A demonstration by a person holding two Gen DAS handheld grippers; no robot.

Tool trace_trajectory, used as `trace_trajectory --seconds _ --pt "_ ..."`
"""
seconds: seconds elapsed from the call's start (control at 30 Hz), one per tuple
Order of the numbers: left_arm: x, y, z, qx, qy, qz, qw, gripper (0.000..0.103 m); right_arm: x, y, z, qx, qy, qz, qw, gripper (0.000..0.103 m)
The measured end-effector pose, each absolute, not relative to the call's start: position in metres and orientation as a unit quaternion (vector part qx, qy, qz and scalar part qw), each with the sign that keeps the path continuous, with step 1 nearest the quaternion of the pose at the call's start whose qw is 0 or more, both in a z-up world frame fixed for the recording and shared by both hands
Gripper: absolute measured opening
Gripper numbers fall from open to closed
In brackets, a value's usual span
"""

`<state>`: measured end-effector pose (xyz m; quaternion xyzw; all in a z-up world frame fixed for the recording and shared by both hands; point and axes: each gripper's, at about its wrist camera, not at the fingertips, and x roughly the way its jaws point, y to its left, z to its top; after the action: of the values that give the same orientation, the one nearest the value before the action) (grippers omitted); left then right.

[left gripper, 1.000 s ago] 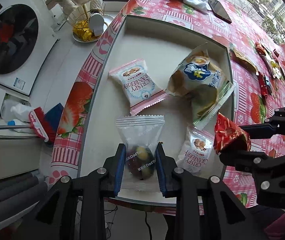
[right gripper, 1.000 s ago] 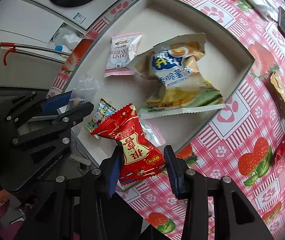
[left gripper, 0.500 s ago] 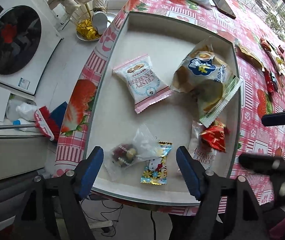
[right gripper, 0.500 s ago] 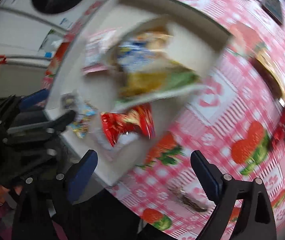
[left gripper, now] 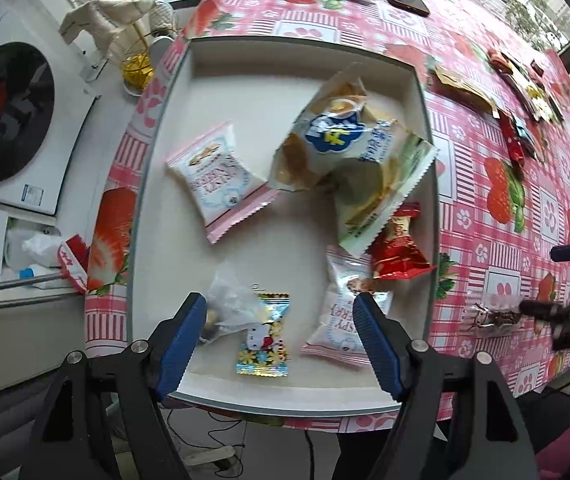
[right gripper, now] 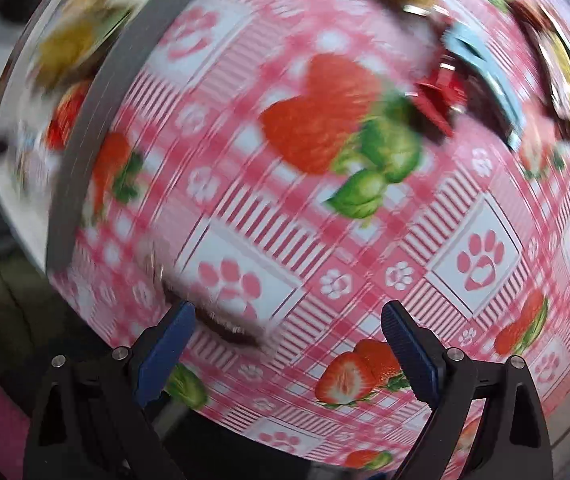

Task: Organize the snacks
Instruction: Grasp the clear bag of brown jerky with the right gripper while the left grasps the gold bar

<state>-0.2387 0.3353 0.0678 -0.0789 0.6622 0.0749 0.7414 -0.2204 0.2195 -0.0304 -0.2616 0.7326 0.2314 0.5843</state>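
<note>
- Left gripper (left gripper: 279, 334): jaws wide, empty, above shallow white rectangular tray (left gripper: 425, 128) holding deposited snack packets.
- Right gripper (right gripper: 287, 338): jaws wide, empty, beside small clear-wrapped dark snack (right gripper: 221, 320) on pink strawberry-print tablecloth (right gripper: 325, 216).
- Step: fetching. Next: centre on snack, close.

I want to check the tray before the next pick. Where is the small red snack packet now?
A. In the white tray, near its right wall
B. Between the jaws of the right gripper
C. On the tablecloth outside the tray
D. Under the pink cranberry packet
A: in the left wrist view the red snack packet lies inside the white tray, beside its right wall, partly under the big chip bag.
</note>
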Motion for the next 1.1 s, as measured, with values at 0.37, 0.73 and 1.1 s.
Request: trace_trajectory --seconds 0.37,0.73,1.1 --pt "-0.233 0.309 0.079 -0.053 0.667 0.054 0.741 0.079 -0.304 0.275 -0.061 -0.413 0.658 0.325 0.539 0.094" --pt "-0.195 0.259 0.092 -0.039 0.665 -0.002 0.745 0.079 -0.274 0.198 -0.057 -0.311 0.692 0.249 0.602 0.041" --pt "-0.099 0.151 0.102 0.196 0.593 -0.118 0.772 0.079 -0.242 0.048 -0.066 -0.113 0.755 0.125 0.634 0.041"
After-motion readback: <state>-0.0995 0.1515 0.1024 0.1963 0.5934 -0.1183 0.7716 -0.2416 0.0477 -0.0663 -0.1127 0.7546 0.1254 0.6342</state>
